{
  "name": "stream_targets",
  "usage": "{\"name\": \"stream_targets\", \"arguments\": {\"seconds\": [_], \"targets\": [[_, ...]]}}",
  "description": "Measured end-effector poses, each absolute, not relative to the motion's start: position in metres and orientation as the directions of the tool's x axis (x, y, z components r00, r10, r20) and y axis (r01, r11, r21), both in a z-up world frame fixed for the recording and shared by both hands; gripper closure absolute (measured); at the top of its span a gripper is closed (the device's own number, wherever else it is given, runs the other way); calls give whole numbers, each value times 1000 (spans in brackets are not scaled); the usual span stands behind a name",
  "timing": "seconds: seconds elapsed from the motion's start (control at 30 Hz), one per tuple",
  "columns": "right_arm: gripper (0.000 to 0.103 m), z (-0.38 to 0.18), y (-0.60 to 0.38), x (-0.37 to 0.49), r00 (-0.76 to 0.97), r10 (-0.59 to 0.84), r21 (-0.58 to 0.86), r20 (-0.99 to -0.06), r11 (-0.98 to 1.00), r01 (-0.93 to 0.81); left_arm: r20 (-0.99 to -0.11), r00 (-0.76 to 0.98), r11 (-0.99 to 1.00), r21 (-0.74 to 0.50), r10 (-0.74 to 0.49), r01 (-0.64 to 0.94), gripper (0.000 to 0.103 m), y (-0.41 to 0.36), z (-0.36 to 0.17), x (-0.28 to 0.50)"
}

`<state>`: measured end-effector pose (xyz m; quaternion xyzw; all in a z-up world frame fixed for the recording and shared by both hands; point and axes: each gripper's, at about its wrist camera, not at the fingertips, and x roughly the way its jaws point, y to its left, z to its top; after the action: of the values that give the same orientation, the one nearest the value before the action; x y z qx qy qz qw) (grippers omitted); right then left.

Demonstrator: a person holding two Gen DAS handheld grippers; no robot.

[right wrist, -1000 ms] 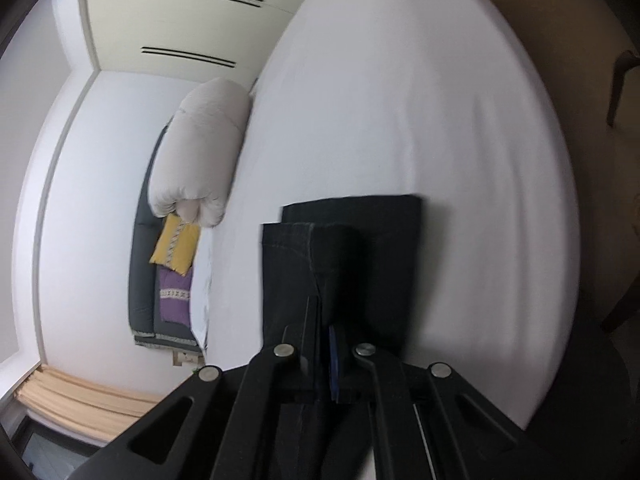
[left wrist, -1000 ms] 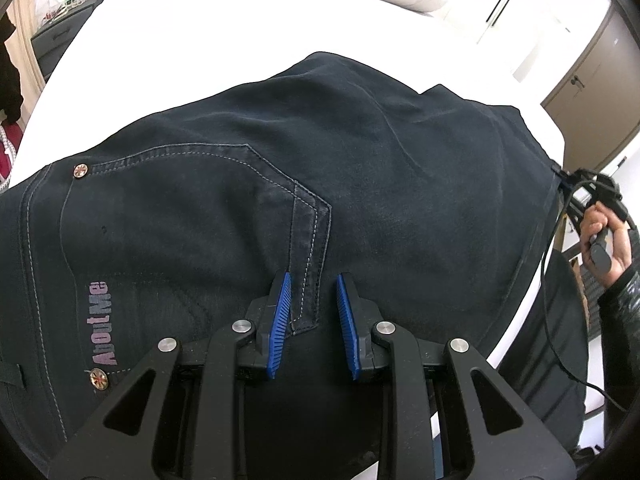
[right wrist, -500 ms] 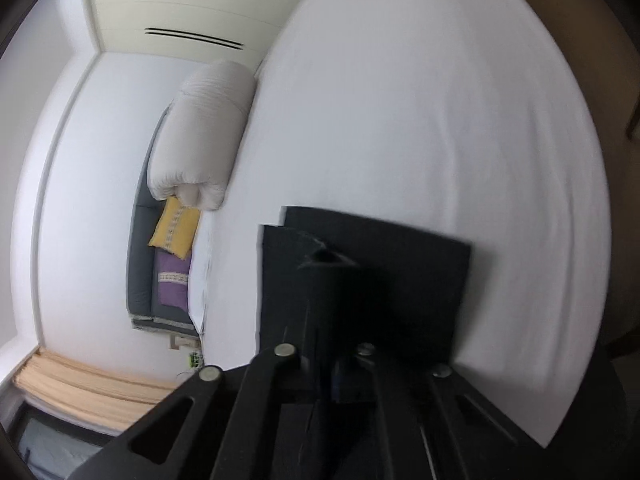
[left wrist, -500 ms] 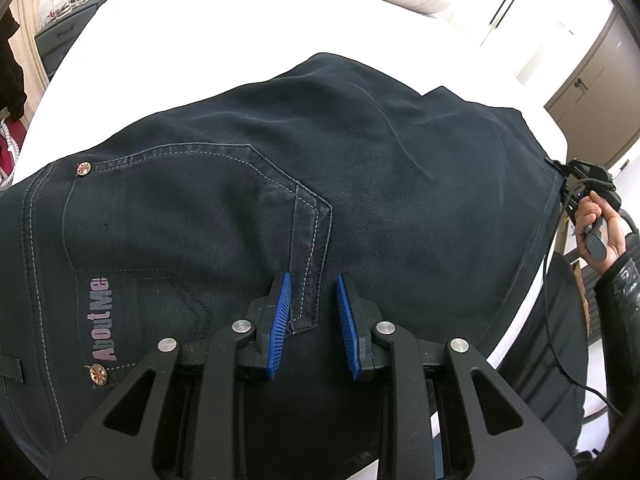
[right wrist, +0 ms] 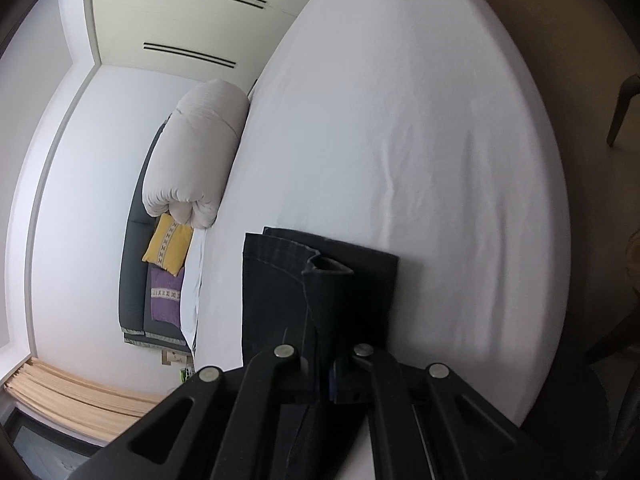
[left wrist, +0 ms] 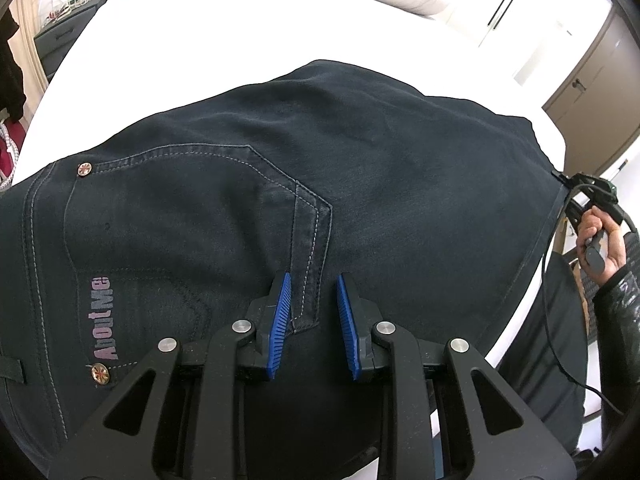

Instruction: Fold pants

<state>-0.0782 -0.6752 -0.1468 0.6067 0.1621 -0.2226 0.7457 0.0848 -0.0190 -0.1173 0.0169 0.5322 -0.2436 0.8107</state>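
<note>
Dark navy pants (left wrist: 360, 184) lie spread on a white bed (left wrist: 208, 24), seat side up, with a back pocket and an "AboutMe" label showing. My left gripper (left wrist: 312, 312) is open just above the pocket's corner, its blue pads either side of the stitched seam. My right gripper (right wrist: 328, 372) is shut on the pants' leg ends (right wrist: 316, 280) and holds them above the white bed sheet (right wrist: 400, 120). In the left wrist view, the right gripper (left wrist: 592, 196) and the hand holding it sit at the pants' far right edge.
A rolled white duvet (right wrist: 196, 160) lies at the head of the bed, with yellow and purple pillows (right wrist: 168, 248) beside it. A wardrobe door (left wrist: 592, 92) stands right of the bed. A chair leg (right wrist: 620, 108) stands beyond the bed's edge.
The right gripper has shifted with the leg ends, which tilted and swung in its view. The left gripper has stayed open over the pocket seam.
</note>
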Motion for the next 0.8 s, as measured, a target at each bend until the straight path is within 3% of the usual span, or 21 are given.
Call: {"name": "stream_targets", "arguments": {"seconds": [0.47,0.63,0.8], "targets": [[103,-155,-681,-75,847,-104,830,-521,169,531,-857,335,878,-240,-392,414,80,-8,-115,78],[103,-162,-686,-85,890,-70,876,-451,160,456,-849,343,876,-248,-402,413,80,-3,-116,75],[102,-153,-681,-81,866,-98,842,-489,204,499,-842,347,876,-262,-412,405,80,4,-118,72]]}}
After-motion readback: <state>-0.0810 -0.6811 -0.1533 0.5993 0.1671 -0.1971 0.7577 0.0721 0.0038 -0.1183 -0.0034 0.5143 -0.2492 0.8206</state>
